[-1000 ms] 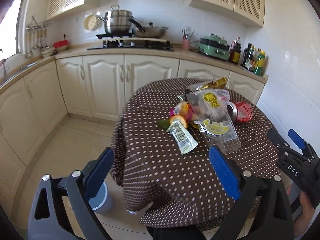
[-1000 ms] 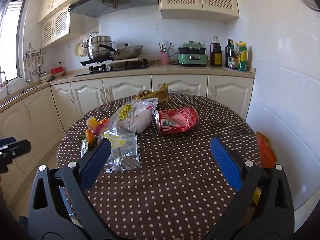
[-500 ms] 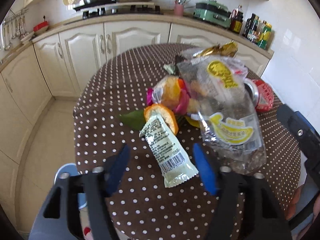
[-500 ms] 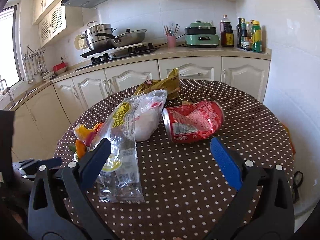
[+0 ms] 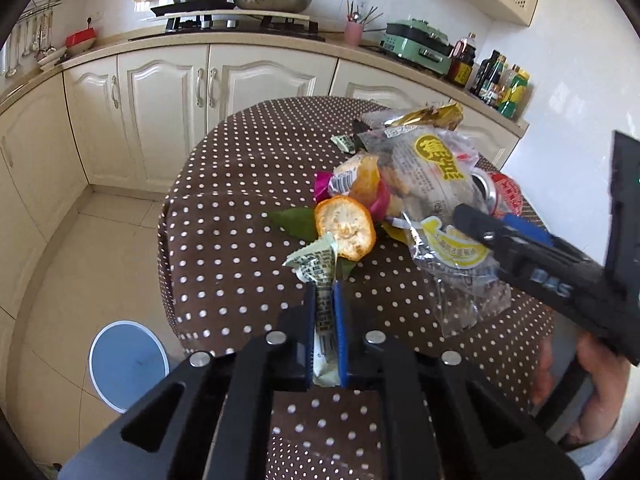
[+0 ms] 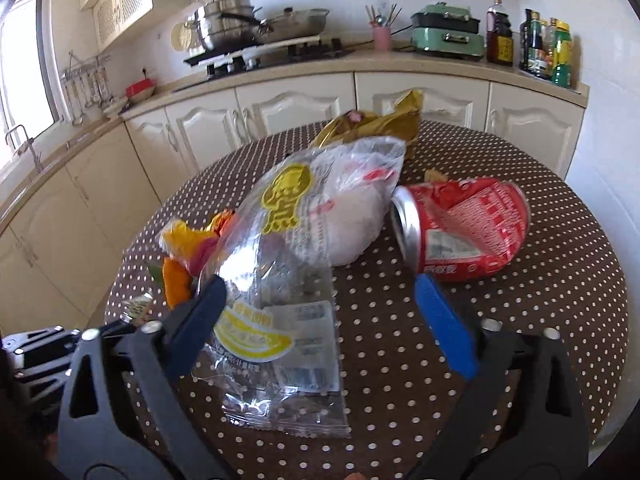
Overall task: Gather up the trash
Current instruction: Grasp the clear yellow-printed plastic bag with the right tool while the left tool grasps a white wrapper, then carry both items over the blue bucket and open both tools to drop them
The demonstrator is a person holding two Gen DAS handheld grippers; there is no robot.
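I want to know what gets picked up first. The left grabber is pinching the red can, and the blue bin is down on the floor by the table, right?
Not quite. The left gripper is closing on the pale green wrapper, not the red can, which lies untouched on the table. The left wrist view shows this. The blue bin is on the floor by the table.

I see a kitchen with cream cabinets (image 5: 168, 92) under a beige counter (image 6: 400, 56); white tiled walls (image 5: 568, 60); pale floor tiles (image 5: 96, 248); a window (image 6: 20, 76) on the left pours in daylight; a round table wears a brown dotted cloth (image 5: 240, 184).
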